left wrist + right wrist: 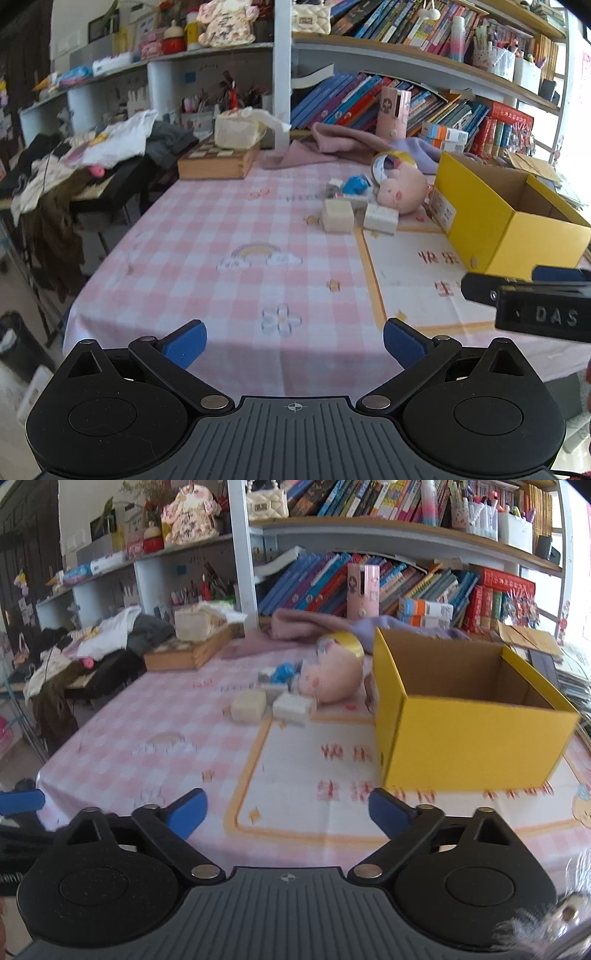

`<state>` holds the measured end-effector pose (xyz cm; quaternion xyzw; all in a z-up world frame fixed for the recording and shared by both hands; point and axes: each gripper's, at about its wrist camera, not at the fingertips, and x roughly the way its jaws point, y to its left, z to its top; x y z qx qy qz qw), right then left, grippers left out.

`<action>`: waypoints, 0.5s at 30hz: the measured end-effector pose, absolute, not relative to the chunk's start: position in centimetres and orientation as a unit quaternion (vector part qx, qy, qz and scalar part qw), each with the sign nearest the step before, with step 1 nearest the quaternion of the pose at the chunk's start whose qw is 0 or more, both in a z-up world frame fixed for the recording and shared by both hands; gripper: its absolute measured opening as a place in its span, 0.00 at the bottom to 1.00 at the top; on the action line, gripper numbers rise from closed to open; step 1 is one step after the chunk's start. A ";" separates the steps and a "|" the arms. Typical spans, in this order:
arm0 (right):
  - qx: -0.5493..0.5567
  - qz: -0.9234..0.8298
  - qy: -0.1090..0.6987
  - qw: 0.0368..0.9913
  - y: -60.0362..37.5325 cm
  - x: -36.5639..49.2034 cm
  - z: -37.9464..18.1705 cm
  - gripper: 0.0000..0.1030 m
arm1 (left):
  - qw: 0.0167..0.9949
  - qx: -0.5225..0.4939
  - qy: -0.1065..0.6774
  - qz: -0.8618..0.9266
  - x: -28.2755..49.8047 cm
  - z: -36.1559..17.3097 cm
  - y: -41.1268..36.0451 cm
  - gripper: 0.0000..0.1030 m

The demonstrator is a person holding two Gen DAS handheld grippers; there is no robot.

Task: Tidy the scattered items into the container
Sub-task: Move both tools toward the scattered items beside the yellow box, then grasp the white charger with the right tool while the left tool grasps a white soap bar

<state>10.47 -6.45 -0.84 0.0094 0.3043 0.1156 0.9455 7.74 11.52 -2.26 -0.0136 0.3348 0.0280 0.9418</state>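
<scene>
An open yellow cardboard box [495, 218] [469, 734] stands on the right of the pink checked tablecloth. Left of it lies a cluster: a pink plush pig [402, 192] [332, 675], a tape roll [382, 166] [347, 642] behind it, a blue toy [356, 184] [282, 674], a cream block [338, 216] [249, 705] and a white block [380, 219] [293, 707]. My left gripper [294, 343] is open and empty over the table's near edge. My right gripper [287, 814] is open and empty, near the box's front; it also shows in the left wrist view [535, 295].
A wooden box [218, 160] with a tissue pack [238, 129] sits at the table's far left. Pink and lilac cloths [332, 144] lie at the back. Bookshelves [406, 99] stand behind. A side table with clothes [92, 151] is at the left.
</scene>
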 end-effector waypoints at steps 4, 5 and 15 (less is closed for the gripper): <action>0.027 0.113 0.316 0.942 -6.1 14.4 -0.4 0.83 | 0.943 -0.009 0.332 0.024 10.8 -1.9 12.0 0.99; 0.031 0.115 0.316 0.941 -6.0 15.4 -0.3 0.82 | 0.943 -0.007 0.331 0.023 11.7 -1.8 12.1 0.99; 0.007 0.112 0.348 0.931 -3.3 25.7 -1.3 0.82 | 0.935 0.009 0.354 0.022 20.3 -2.4 13.1 0.96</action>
